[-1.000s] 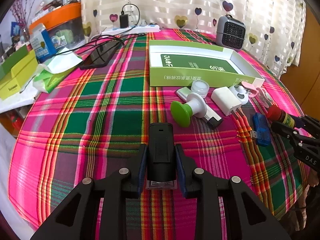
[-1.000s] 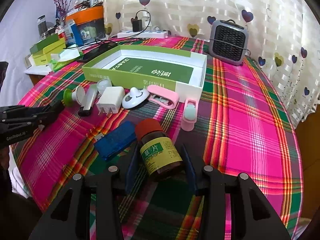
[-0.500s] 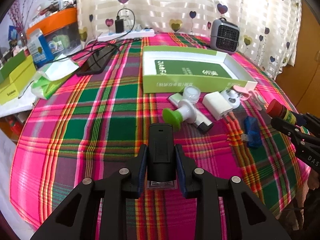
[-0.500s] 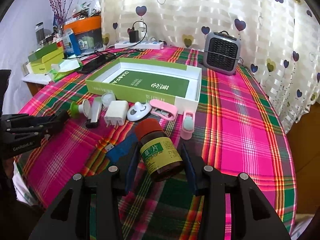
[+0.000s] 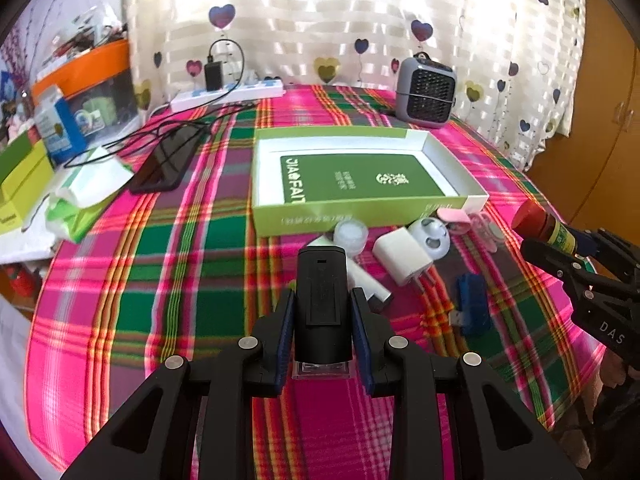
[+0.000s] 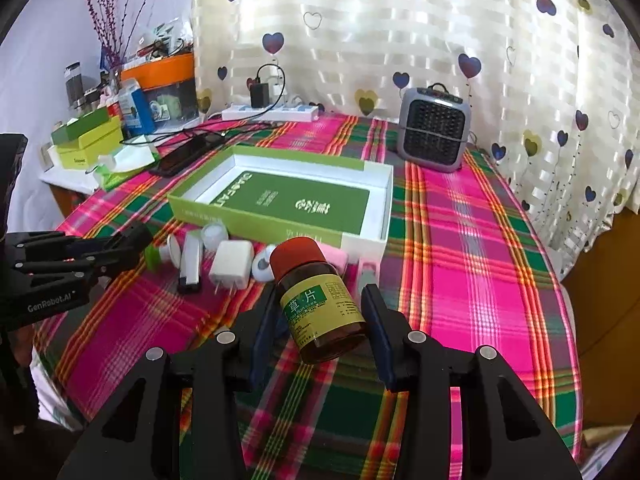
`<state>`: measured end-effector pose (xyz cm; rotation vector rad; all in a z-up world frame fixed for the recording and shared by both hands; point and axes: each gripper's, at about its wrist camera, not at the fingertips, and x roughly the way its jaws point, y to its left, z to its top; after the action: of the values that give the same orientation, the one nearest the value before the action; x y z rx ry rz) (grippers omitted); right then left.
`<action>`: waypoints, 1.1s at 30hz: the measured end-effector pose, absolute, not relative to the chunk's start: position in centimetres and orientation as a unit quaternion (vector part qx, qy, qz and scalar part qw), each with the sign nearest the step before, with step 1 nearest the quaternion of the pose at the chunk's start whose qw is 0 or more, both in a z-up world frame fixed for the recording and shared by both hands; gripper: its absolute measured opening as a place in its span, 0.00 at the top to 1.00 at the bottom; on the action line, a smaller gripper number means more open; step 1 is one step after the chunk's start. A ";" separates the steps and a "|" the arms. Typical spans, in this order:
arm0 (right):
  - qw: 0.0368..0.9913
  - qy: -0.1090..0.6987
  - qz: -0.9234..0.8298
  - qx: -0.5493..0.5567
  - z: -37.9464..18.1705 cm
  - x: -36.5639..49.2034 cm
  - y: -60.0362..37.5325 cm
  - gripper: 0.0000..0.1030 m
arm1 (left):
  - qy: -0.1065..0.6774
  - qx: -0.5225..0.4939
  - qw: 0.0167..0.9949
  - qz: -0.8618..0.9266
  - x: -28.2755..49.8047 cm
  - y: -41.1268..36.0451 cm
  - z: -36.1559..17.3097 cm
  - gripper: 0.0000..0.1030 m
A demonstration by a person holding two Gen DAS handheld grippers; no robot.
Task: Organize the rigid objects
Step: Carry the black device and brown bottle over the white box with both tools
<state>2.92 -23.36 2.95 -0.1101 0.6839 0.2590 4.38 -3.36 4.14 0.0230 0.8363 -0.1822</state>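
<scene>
My left gripper (image 5: 322, 300) is shut on a black box-shaped device (image 5: 320, 276) with a clear base, held above the plaid tablecloth. My right gripper (image 6: 321, 295) is shut on a brown medicine bottle (image 6: 320, 312) with a red cap and a yellow-green label, tilted and lifted off the table. The open green and white box (image 5: 360, 218) lies ahead, with only its green insert inside. Along its front wall lie a white charger (image 5: 402, 256), a round white piece (image 5: 432, 236), a small clear jar (image 5: 351, 234), a pink item (image 5: 454, 216) and a blue USB drive (image 5: 472, 306).
A grey mini heater (image 5: 426, 94) stands behind the box. A dark phone (image 5: 168, 164) with cables, a power strip (image 5: 228, 94) and a tissue pack (image 5: 88, 196) occupy the back left. Green boxes (image 6: 86, 140) and an orange-lidded bin (image 6: 160, 76) crowd the side shelf.
Both grippers have risen with their loads, so the table looks lower and farther. The green suction piece is now hidden behind the black device in the left wrist view.
</scene>
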 end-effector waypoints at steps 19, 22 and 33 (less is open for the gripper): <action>0.933 0.337 0.124 -0.026 4.7 8.6 -23.8 0.58 | 0.393 0.005 0.910 -0.134 11.4 -4.6 6.3 0.75; 0.931 0.345 0.121 -0.017 4.6 10.4 -23.9 0.58 | 0.398 0.006 0.907 -0.138 13.3 -4.9 6.3 0.75; 0.914 0.390 0.114 0.005 2.5 17.0 -23.5 0.58 | 0.414 0.010 0.900 -0.138 19.8 -5.2 5.2 0.75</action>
<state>17.00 -23.55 2.45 0.0111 0.8024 0.2358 19.78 -5.22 5.22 0.0213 0.8565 -0.2855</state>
